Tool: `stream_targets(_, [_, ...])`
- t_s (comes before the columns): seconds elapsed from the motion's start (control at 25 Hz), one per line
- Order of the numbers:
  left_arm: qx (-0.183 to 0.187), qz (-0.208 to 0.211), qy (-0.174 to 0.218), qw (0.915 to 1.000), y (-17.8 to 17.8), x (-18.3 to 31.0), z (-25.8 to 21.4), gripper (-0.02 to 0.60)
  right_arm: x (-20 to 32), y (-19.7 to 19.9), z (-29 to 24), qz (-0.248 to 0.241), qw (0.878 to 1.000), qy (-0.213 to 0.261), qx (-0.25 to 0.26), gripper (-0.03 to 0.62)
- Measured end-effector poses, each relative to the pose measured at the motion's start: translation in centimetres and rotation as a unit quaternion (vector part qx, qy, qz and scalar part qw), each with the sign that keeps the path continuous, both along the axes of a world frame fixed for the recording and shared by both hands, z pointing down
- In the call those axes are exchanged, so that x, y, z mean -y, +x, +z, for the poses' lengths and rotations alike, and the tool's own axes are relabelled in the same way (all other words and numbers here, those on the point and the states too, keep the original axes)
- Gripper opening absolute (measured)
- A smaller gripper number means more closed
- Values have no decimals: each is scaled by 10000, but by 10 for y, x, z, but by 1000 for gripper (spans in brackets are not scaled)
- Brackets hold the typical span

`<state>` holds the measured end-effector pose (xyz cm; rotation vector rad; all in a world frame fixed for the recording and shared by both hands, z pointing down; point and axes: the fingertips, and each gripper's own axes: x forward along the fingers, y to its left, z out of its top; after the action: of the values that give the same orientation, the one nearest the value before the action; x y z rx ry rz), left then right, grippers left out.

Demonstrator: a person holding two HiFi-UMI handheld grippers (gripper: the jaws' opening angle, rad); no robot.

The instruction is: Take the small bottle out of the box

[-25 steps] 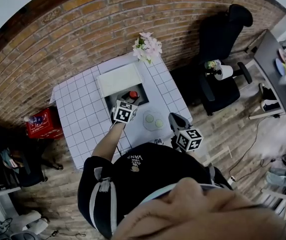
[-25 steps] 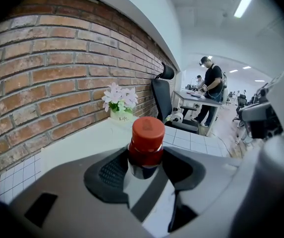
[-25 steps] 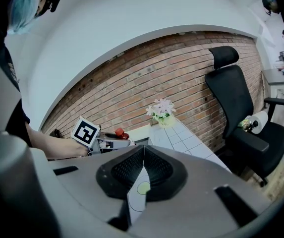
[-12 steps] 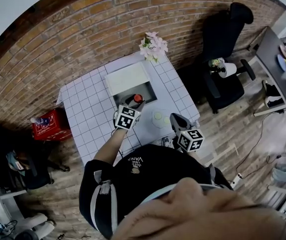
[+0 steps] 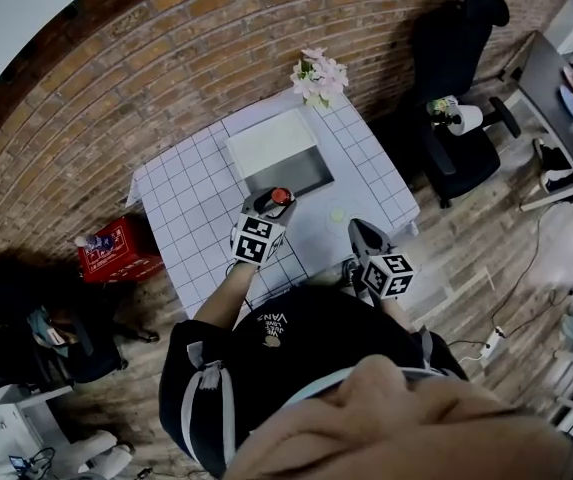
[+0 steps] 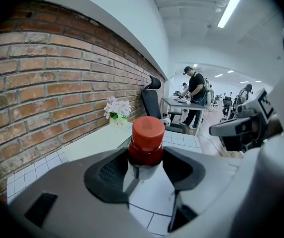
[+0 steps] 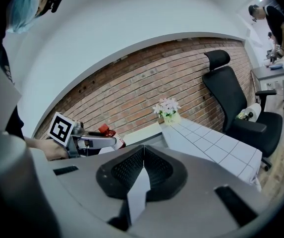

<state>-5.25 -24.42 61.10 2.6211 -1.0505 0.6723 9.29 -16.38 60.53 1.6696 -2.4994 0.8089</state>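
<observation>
The small bottle [image 6: 146, 143], clear with a red cap, stands upright between the jaws of my left gripper [image 6: 145, 166], whose pads press on its neck. In the head view the left gripper [image 5: 275, 204] holds the bottle [image 5: 281, 196] at the near edge of the open grey box [image 5: 311, 176], whose white lid [image 5: 270, 140] lies back. My right gripper [image 5: 357, 232] hovers near the table's front right, jaws shut with nothing between them [image 7: 142, 155]. The right gripper view shows the bottle [image 7: 107, 131] held off to its left.
The white grid table [image 5: 191, 208] stands against a brick wall, with a flower pot [image 5: 319, 75] at its far corner and a small pale round object [image 5: 338, 213] near the right gripper. A black office chair [image 5: 456, 78] is to the right, a red crate [image 5: 116, 253] to the left.
The left gripper has drawn back toward the person with the bottle, from inside the box to its near edge. The right gripper has stayed about where it was.
</observation>
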Motion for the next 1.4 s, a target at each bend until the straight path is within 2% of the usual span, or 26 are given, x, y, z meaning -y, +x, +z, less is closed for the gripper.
stream_targets(0.36, [-87, 105, -27, 9999, -31, -23, 1, 222, -16, -18, 3, 353, 9994, 19, -33, 3])
stream_targets(0.6, [-83, 57, -14, 9999, -35, -34, 3, 222, -19, -18, 2, 345, 9994, 67, -52, 3])
stream_targets(1.04, [-258, -578, -87, 9980, -33, -64, -3, 222, -27, -2, -3, -164, 9998, -2, -120, 3])
stream_targets(1.4, [-303, -1076, 14, 9937, -24, -97, -15, 222, -38, 17, -9, -556, 9983, 60, -160, 3])
